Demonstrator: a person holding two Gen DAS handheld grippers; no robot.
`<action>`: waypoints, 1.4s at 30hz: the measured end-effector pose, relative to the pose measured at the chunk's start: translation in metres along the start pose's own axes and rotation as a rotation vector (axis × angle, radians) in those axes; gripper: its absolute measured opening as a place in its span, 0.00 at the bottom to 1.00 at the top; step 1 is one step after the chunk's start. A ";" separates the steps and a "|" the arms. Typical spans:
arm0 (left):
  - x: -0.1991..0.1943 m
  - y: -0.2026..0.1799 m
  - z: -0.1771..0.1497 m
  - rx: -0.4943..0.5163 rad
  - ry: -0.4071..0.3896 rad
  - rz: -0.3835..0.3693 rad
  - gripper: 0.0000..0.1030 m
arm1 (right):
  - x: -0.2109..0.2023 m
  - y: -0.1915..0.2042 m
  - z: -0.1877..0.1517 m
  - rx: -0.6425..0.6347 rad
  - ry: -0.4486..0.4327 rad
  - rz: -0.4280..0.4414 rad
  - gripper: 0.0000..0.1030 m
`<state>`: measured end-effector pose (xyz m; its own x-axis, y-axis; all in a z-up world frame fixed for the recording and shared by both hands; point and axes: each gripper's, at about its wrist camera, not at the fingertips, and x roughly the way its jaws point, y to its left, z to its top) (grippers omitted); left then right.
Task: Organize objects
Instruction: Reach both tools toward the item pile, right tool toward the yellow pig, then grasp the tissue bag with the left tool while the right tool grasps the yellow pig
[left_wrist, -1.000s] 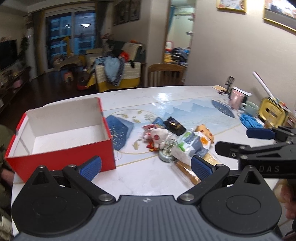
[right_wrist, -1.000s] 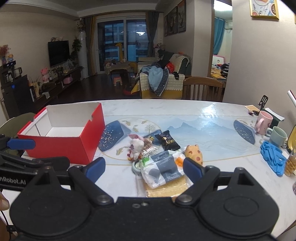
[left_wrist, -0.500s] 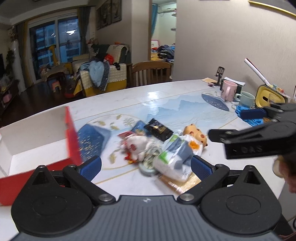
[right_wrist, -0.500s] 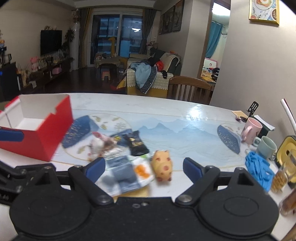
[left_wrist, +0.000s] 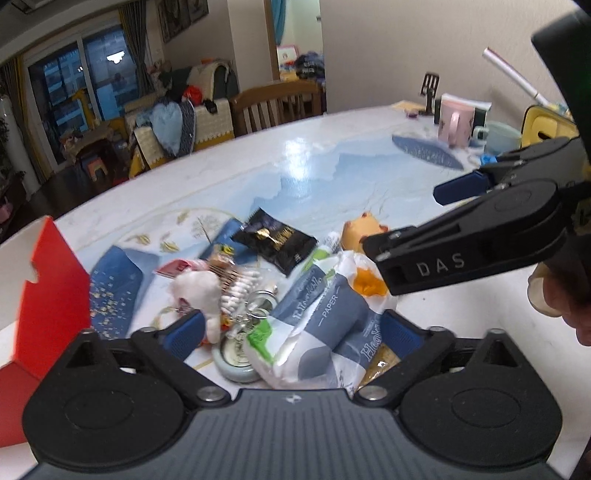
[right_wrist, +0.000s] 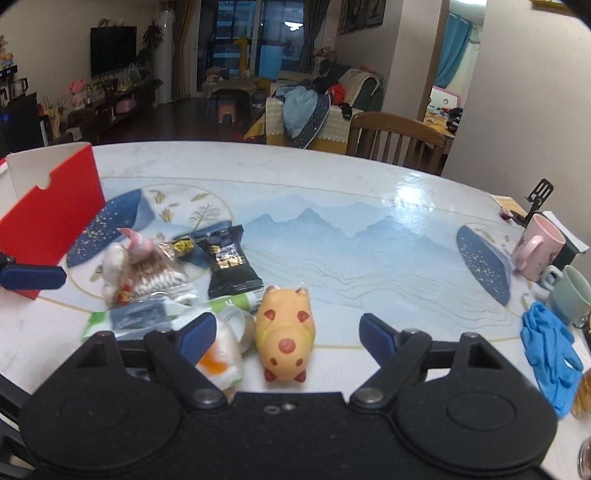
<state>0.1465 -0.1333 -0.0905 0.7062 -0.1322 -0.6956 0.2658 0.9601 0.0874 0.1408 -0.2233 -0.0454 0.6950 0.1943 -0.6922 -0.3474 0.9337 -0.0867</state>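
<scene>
A pile of small items lies on the white table: a tissue pack (left_wrist: 325, 325), a black snack packet (left_wrist: 275, 242), a white plush toy (left_wrist: 197, 291), a round tin (left_wrist: 234, 360) and an orange pig toy (right_wrist: 284, 328). My left gripper (left_wrist: 291, 330) is open, low over the tissue pack and tin. My right gripper (right_wrist: 288, 334) is open, with the pig between its fingers, untouched as far as I can see. The right gripper also shows in the left wrist view (left_wrist: 417, 221). An open red box (right_wrist: 51, 218) stands at the left.
A pink mug (right_wrist: 537, 247), a green mug (right_wrist: 570, 295) and blue gloves (right_wrist: 550, 350) sit at the right edge. A yellow container (left_wrist: 546, 125) stands behind them. A wooden chair (right_wrist: 399, 142) is at the table's far side.
Both grippers have moved forward and down toward the pile. The left one swung right, away from the red box. The pig now sits between the right fingers.
</scene>
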 end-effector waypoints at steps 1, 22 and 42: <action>0.006 -0.001 0.001 0.000 0.016 -0.002 0.90 | 0.004 -0.002 0.001 0.007 0.006 0.009 0.82; 0.034 -0.010 0.015 0.043 0.098 -0.052 0.36 | 0.052 -0.037 0.007 0.167 0.119 0.117 0.68; -0.006 -0.011 0.019 -0.005 0.069 -0.055 0.22 | 0.009 -0.050 0.009 0.172 0.085 0.238 0.37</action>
<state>0.1519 -0.1477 -0.0738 0.6440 -0.1674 -0.7465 0.2995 0.9531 0.0446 0.1705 -0.2652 -0.0406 0.5488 0.3947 -0.7369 -0.3772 0.9036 0.2030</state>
